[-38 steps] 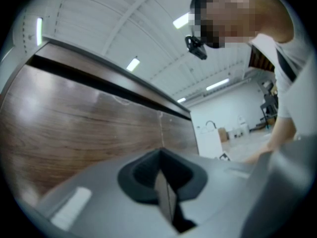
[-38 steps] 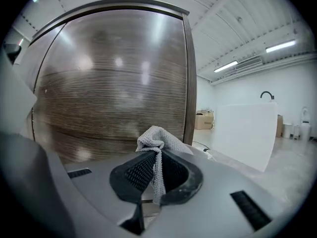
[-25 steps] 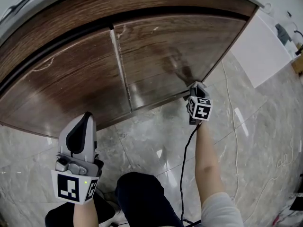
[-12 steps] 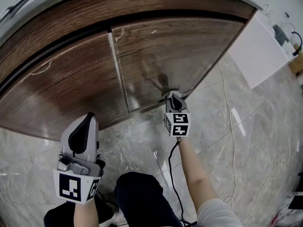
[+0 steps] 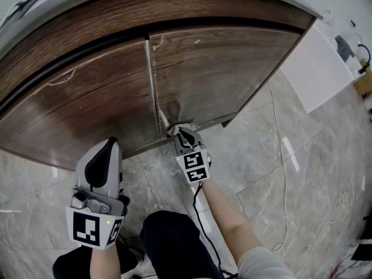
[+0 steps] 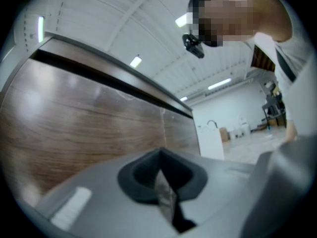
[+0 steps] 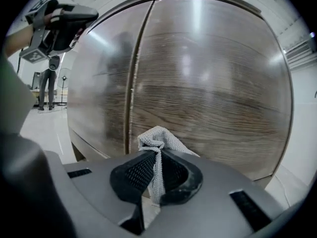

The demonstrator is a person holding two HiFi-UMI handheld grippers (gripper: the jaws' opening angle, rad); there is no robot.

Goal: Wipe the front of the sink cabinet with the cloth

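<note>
Two doors: the front of my sink cabinet (image 5: pixel 226 63) is a pair of dark wood-grain doors meeting at a pale seam (image 5: pixel 154 86).
Cloth: the grey, knobbly cloth (image 7: pixel 159 138) is bunched against the foot of the right-hand door, just beside that seam.
Right tongs: my right tongs (image 5: pixel 182 132) are clamped on the cloth, with a fold standing proud of the jaws and touching the wood.
Left tongs: my left tongs (image 5: pixel 103 156) are closed together on nothing, held back low over the marble floor (image 5: pixel 279 150), apart from the doors.
Progress: I judge the wipe is under way at the bottom edge, near the middle of the front.
Left to do: a white scuff (image 5: pixel 61 77) shows on the left-hand door, so I reckon that door has yet to be wiped. I cannot tell how much of the right-hand door is clean.
</note>
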